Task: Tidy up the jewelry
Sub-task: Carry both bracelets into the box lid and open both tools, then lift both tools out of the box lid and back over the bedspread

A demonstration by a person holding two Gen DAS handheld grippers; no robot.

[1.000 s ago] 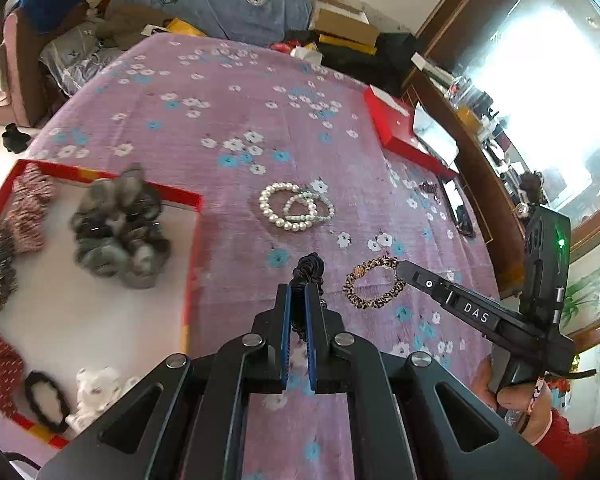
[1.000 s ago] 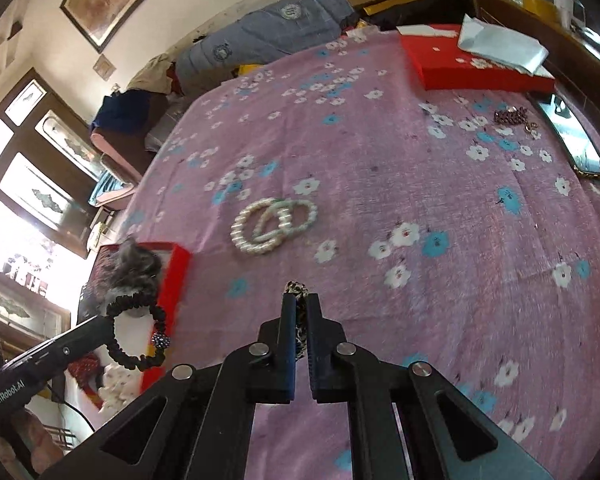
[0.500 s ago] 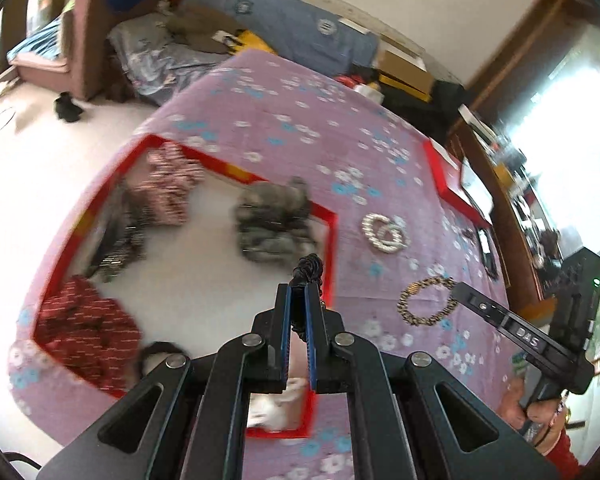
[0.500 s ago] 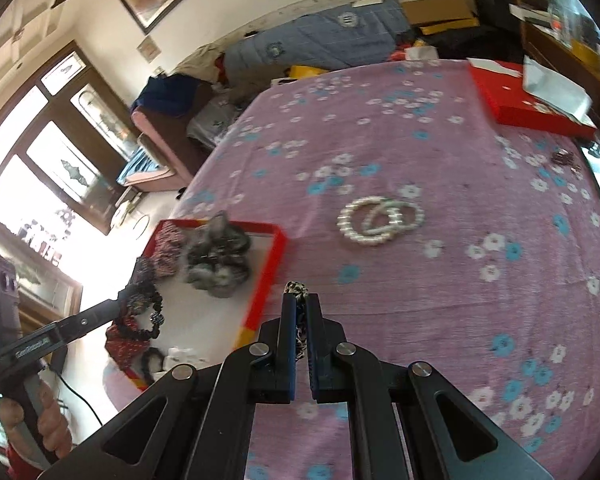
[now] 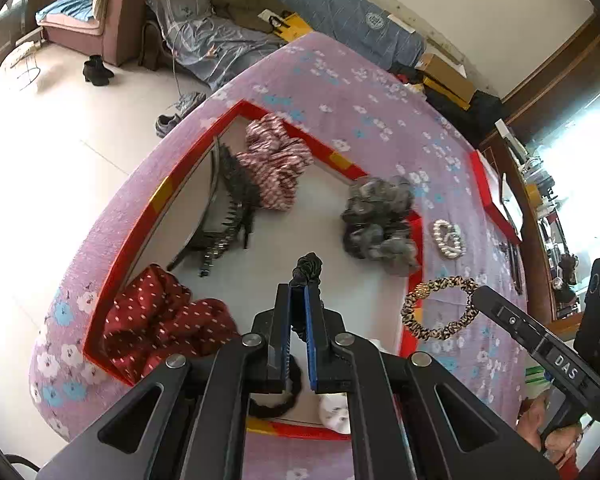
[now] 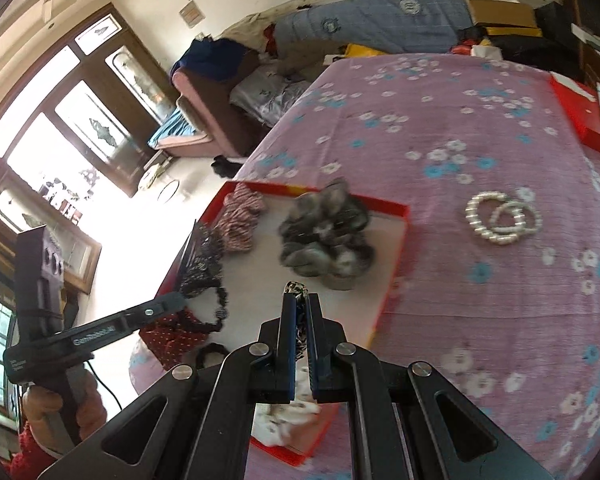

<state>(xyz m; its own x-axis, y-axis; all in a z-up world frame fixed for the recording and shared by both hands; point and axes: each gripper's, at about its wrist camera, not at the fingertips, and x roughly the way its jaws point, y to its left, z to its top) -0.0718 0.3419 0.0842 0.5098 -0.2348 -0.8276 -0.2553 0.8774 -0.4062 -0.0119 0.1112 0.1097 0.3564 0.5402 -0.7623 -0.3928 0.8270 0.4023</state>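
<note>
Legible text is limited to the two handheld grippers. In the left wrist view, the right gripper (image 5: 478,294) carries the white letters "DAS" on the side of its black finger arm. In the right wrist view, the left gripper (image 6: 180,300) carries white lettering along its arm that appears to read "GenRobot.AI", blurred and only partly legible; a smaller label nearer its handle is too small to read. Round emblems on the blue bedding (image 5: 340,12) cannot be read.
</note>
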